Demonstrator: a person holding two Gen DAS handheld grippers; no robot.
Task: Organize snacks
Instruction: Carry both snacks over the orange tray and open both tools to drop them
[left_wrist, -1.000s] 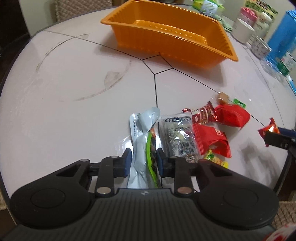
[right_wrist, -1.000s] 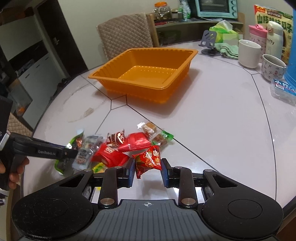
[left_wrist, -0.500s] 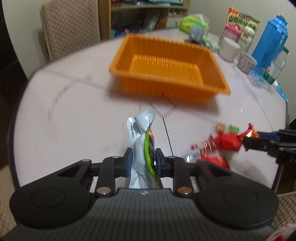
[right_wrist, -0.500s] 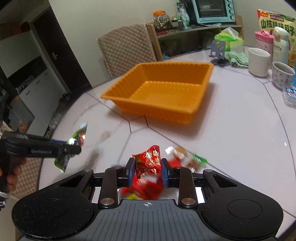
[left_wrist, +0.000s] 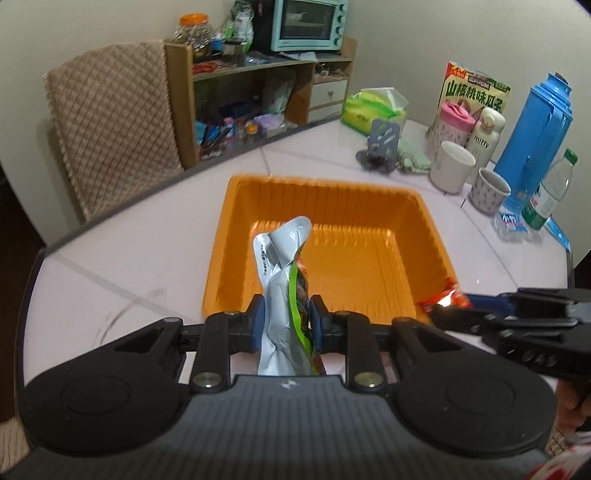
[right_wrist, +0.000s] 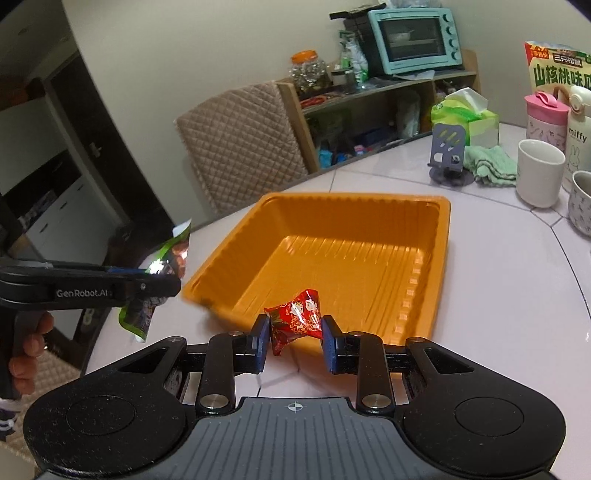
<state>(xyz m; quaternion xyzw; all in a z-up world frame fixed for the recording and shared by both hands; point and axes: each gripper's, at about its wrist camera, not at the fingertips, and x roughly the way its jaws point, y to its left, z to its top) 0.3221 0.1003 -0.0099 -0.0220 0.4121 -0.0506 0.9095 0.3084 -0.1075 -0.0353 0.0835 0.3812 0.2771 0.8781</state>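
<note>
Two snack packets are held in the air at the near edge of an orange tray (left_wrist: 424, 236), one in each gripper. The left gripper (left_wrist: 287, 320) is clenched on a silver packet (left_wrist: 280, 273) with a green stripe, which stands upright between the jaws and is seen against the tray's near wall. The right gripper (right_wrist: 295, 336) is closed on a small red packet (right_wrist: 297, 314), pinched at its sides and hanging just short of the tray's near rim. In the left wrist view the right gripper is seen coming in from the side, the red packet's tip near the tray's near right corner. The tray rests on a pale table (right_wrist: 498, 280), and its ribbed floor is seen bare in both views: no snack has been placed inside it yet. The task is therefore judged to be at an early stage, with the first two packets lifted but not yet released. What is left, as far as can be judged, is for both packets to be carried over the rim and let go. Whether more snacks wait on the table cannot be told, since that part is hidden behind the grippers.
</note>
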